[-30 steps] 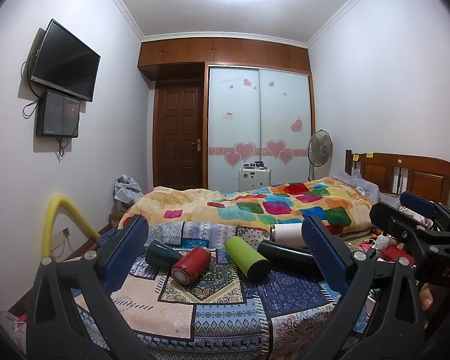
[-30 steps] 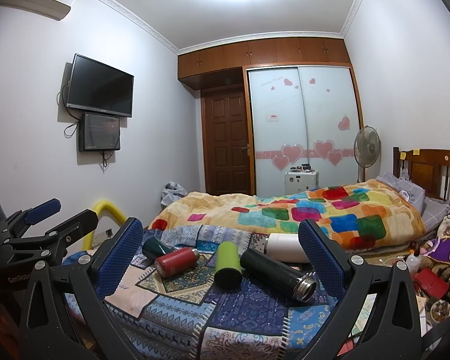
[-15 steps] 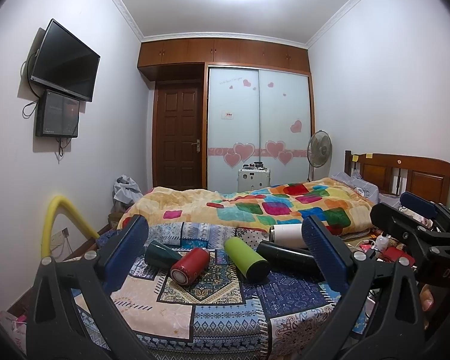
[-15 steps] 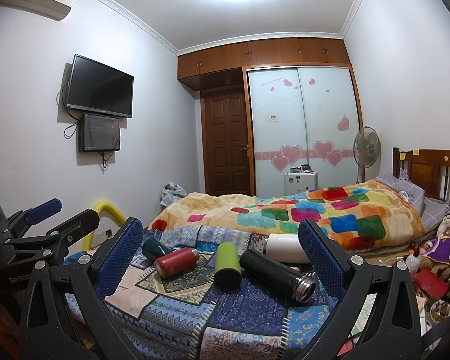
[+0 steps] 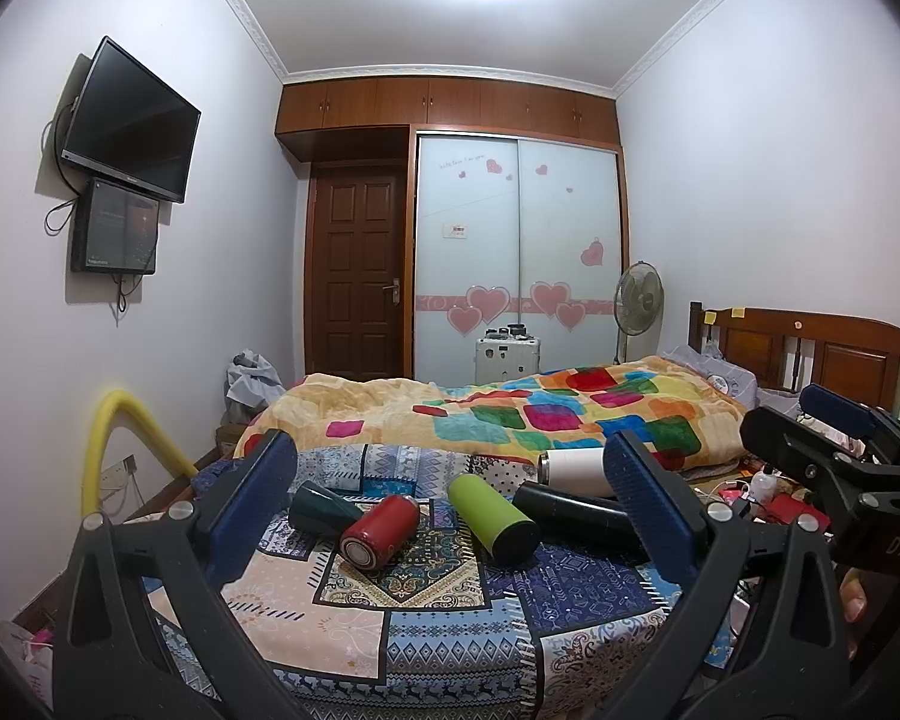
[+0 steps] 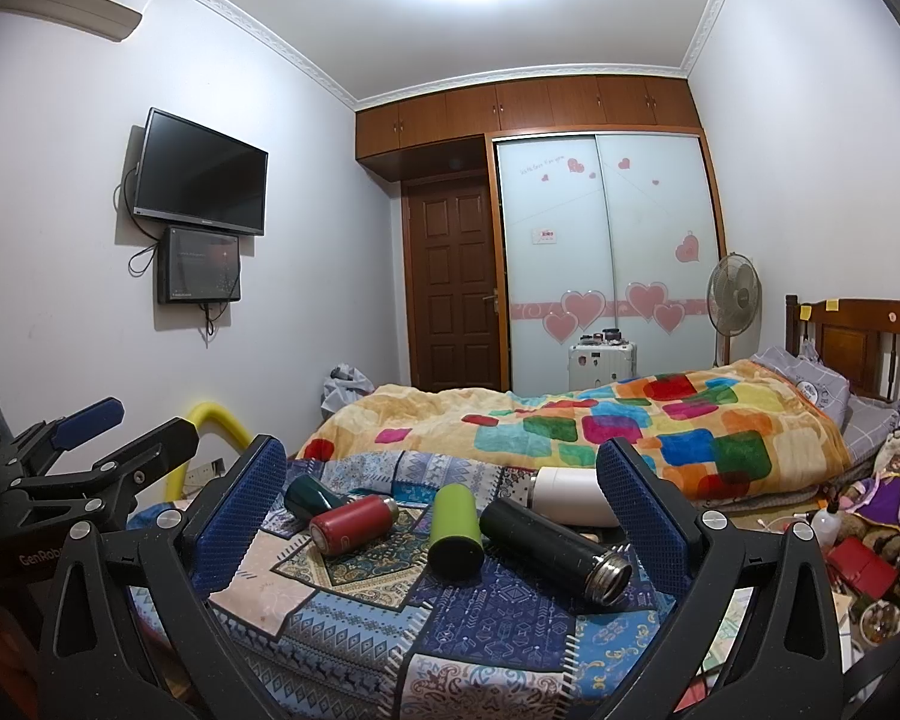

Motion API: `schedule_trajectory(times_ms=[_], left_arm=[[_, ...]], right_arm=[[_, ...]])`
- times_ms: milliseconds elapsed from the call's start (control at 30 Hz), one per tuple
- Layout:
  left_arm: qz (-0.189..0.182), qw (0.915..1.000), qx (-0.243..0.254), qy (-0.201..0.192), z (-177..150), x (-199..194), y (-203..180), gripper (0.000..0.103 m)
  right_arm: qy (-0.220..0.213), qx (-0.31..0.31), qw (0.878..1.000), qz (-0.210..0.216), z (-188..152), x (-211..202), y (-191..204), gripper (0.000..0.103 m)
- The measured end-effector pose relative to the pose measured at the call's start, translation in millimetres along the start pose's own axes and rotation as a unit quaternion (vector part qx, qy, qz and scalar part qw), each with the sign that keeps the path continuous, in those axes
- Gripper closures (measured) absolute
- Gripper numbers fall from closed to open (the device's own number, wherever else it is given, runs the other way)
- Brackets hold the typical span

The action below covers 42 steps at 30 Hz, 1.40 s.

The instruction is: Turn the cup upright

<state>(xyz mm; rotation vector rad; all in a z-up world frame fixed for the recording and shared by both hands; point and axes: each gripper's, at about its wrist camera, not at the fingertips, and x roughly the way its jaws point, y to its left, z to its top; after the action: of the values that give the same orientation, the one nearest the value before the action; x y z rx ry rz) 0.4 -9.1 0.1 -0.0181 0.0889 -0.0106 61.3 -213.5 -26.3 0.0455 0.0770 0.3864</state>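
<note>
Several cups lie on their sides on a patchwork cloth [image 5: 426,630] [image 6: 450,618]: a dark green cup [image 5: 321,507] [image 6: 309,495], a red one [image 5: 381,531] [image 6: 354,524], a lime green one [image 5: 492,517] [image 6: 454,531], a black flask [image 5: 576,516] [image 6: 555,543] and a white one [image 5: 573,471] [image 6: 570,495]. My left gripper [image 5: 450,510] is open and empty, held back from the cups. My right gripper [image 6: 441,510] is open and empty, also short of them. Each gripper shows at the edge of the other's view.
A bed with a colourful blanket [image 5: 540,414] lies behind the cloth. A wooden headboard [image 5: 810,354] stands at the right. A yellow tube [image 5: 120,438] curves up at the left. Clutter lies on the floor at right [image 6: 858,546]. A fan [image 5: 637,303] stands by the wardrobe.
</note>
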Motion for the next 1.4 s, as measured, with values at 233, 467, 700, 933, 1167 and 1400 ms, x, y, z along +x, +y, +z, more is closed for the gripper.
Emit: schedule_trajectory(times_ms=[233, 467, 700, 933, 1167, 1400], left_arm=[[0.0, 1.0, 0.0, 0.0, -1, 0, 0, 0.0], [0.0, 1.0, 0.001, 0.001, -2, 1, 0, 0.0], [0.0, 1.0, 0.0, 0.009, -7, 11, 2, 0.0], [0.0, 0.9995, 0.0, 0.032, -17, 32, 3, 0.0], [-0.002, 0.9951, 0.006, 0.098, -38, 87, 19, 0.0], [-0.018, 0.9844, 0.02, 0.174, -59, 161, 43, 0.0]], right_arm=[[0.0, 0.0, 1.0, 0.0, 0, 1, 1, 0.0], [0.0, 0.0, 1.0, 0.001, -1, 1, 1, 0.0], [0.004, 0.0, 1.0, 0.001, -1, 3, 2, 0.0], [0.016, 0.004, 1.0, -0.004, -15, 21, 0, 0.0], [0.045, 0.007, 0.999, -0.019, -32, 46, -16, 0.0], [0.085, 0.005, 0.996, -0.036, -49, 80, -33, 0.0]])
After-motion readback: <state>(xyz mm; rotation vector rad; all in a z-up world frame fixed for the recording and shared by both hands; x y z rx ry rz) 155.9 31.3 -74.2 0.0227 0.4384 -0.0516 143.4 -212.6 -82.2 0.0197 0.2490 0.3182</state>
